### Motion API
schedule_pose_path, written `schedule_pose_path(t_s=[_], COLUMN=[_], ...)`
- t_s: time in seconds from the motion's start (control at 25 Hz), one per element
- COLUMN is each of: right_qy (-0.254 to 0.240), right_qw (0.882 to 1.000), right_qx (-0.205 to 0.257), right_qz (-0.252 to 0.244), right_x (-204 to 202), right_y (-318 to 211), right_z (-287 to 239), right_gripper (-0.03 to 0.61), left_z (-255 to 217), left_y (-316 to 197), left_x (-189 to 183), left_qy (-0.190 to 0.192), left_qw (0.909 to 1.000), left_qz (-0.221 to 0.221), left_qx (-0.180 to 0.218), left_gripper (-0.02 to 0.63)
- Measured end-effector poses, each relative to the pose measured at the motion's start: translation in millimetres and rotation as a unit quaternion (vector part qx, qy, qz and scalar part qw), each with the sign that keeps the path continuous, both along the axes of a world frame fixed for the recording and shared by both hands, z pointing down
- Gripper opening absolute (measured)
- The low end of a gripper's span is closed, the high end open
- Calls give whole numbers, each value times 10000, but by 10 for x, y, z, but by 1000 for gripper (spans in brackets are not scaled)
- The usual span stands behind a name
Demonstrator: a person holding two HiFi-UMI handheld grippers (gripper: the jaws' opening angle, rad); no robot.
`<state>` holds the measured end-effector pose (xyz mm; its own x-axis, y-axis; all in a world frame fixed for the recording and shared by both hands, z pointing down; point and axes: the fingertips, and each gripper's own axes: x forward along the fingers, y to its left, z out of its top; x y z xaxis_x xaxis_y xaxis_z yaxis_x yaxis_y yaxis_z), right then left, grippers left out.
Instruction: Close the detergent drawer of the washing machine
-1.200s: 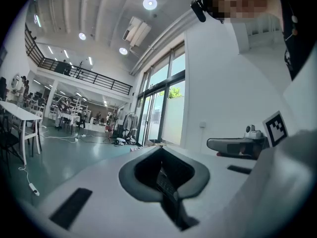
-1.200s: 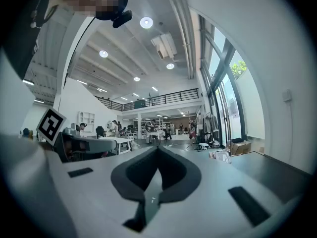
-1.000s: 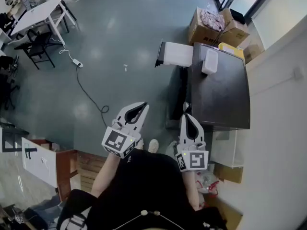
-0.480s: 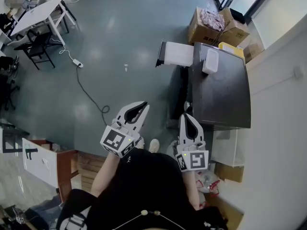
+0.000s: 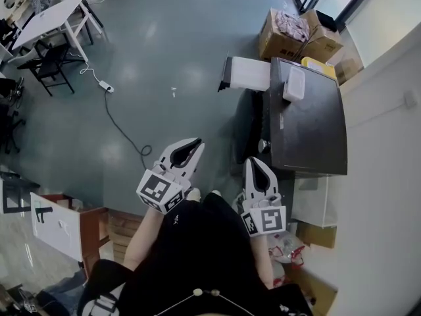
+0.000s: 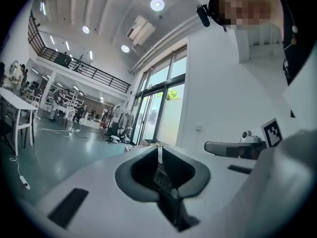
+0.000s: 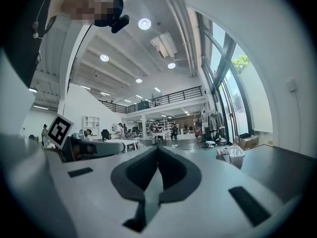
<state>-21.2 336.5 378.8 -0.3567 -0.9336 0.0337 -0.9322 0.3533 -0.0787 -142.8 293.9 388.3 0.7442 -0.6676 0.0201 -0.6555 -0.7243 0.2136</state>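
The washing machine shows its dark top at the right of the head view. Its white detergent drawer sticks out from the far left corner of the front. My left gripper is held low in front of the person, well short of the drawer, shut with nothing between its fingers. My right gripper is beside the machine's near left corner, also shut and empty. Both point level across the room.
A white box lies on the machine's top. Open cardboard boxes stand behind the machine. A cable with a power strip runs over the floor at the left. A white table and chairs are far left. A wooden crate is near left.
The head view has shifted, so the machine and drawer sit a little further right. Both grippers have moved slightly and stay shut. The person's body now hides the shoe between them.
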Motion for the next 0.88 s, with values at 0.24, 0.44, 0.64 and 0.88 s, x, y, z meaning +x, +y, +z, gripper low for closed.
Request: schedule_pose_path(t_s=[0.24,0.44,0.64,0.88], right_qy=[124,167,320,345], right_qw=[9999,9998,9995,9993], right_qx=[-36,32,12,-142], right_qz=[26,-41,-48,-62], right_x=[-91,-141,-77,91], right_y=[-57,-191,-430,-862], right_z=[70,55,105,208], right_gripper=[3,3,3,3], left_z=[63,83,122,233], left_y=[-13,-116,-337,-739], left_x=[3,-16,19,61], left_qy=[-267,-579,-676,-696], left_qw=[9990,9974,9970,9975], left_qz=[341,248,206,102], left_qx=[101,348,300,107], left_gripper=[80,77,77,77])
